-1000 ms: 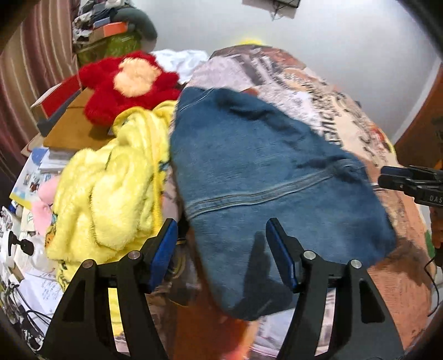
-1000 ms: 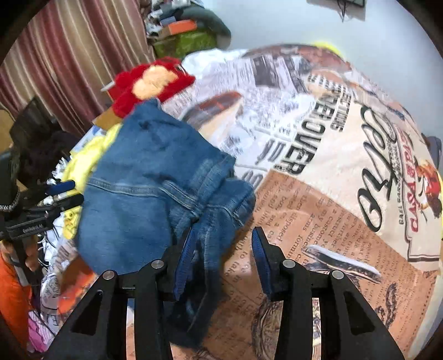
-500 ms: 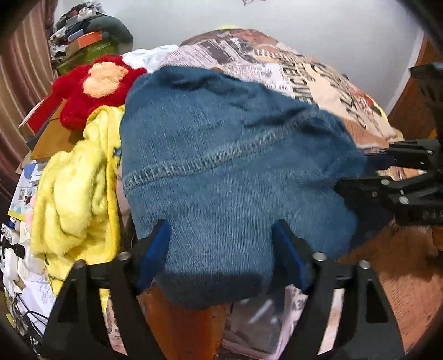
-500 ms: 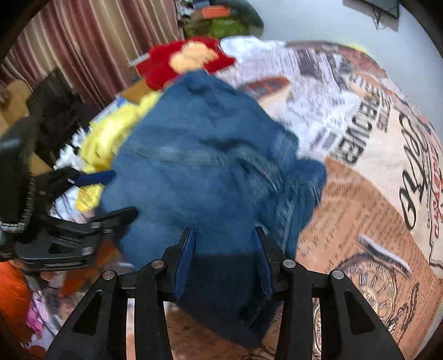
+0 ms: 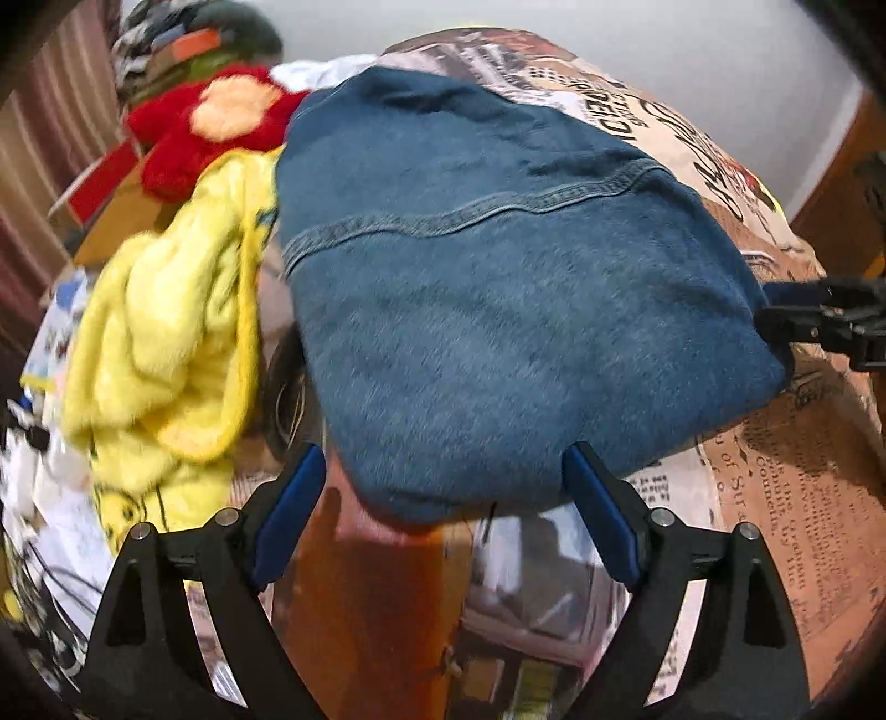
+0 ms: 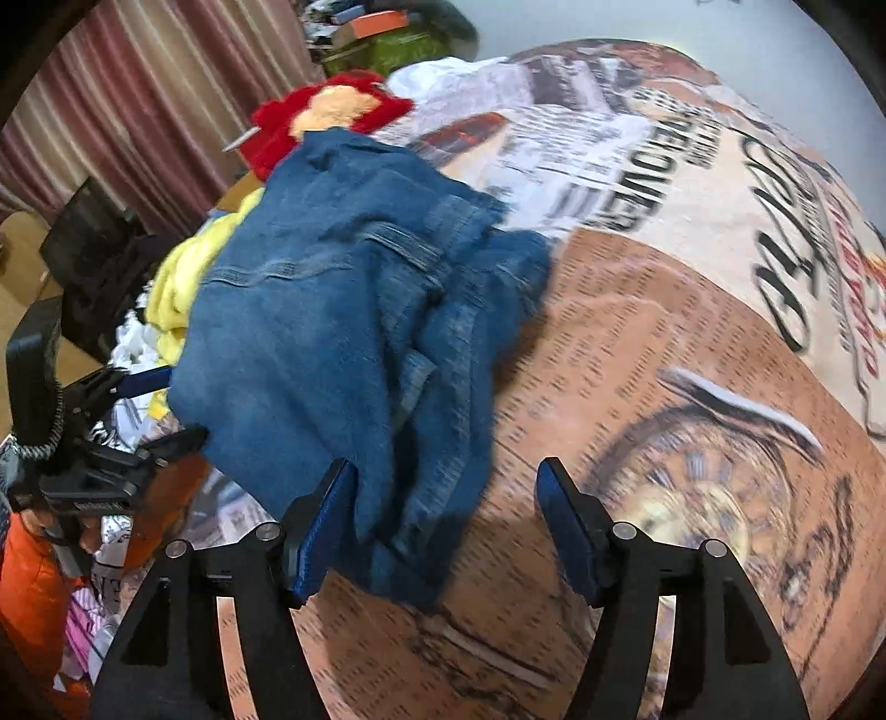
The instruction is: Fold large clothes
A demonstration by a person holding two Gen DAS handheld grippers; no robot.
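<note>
Left gripper [image 5: 443, 476], jaws spread wide, blue pads at 7 and 5 o'clock of its own view, nothing pinched; near edge of jeans [image 5: 498, 288] lying just beyond and between the tips, whether touching cannot be told. Right gripper [image 6: 446, 490], likewise parted wide, holding nothing; left pad [image 6: 321, 531] against or just beside the denim's near hem, right pad clear over bedspread [image 6: 692, 332].

Jeans: blue denim, folded into a thick bundle, resting on the bedspread at its left edge. From the left view, a broad smooth panel filling the centre, one curved double-stitched seam running from 9 toward 2 o'clock. From the right view, bundle at 10 to 11 o'clock of the gripper, right side rumpled with layered hems and seams stacked loosely, near corner hanging toward 6 o'clock. Both views somewhat blurred.

Outward: yellow fleece [image 5: 166, 332] heaped just beside the jeans at 9 o'clock in the left view, touching them along the edge. Red plush [image 5: 210, 122] with a peach centre at 11 o'clock, behind the fleece. Bedspread printed with newspaper text, large lettering and a clock face, spreading from 12 through 4 o'clock in the right view. Striped curtain [image 6: 138, 99] at 10 o'clock. Green box [image 6: 387, 50] at 12 o'clock in the right view, holding piled items too small to tell.
</note>
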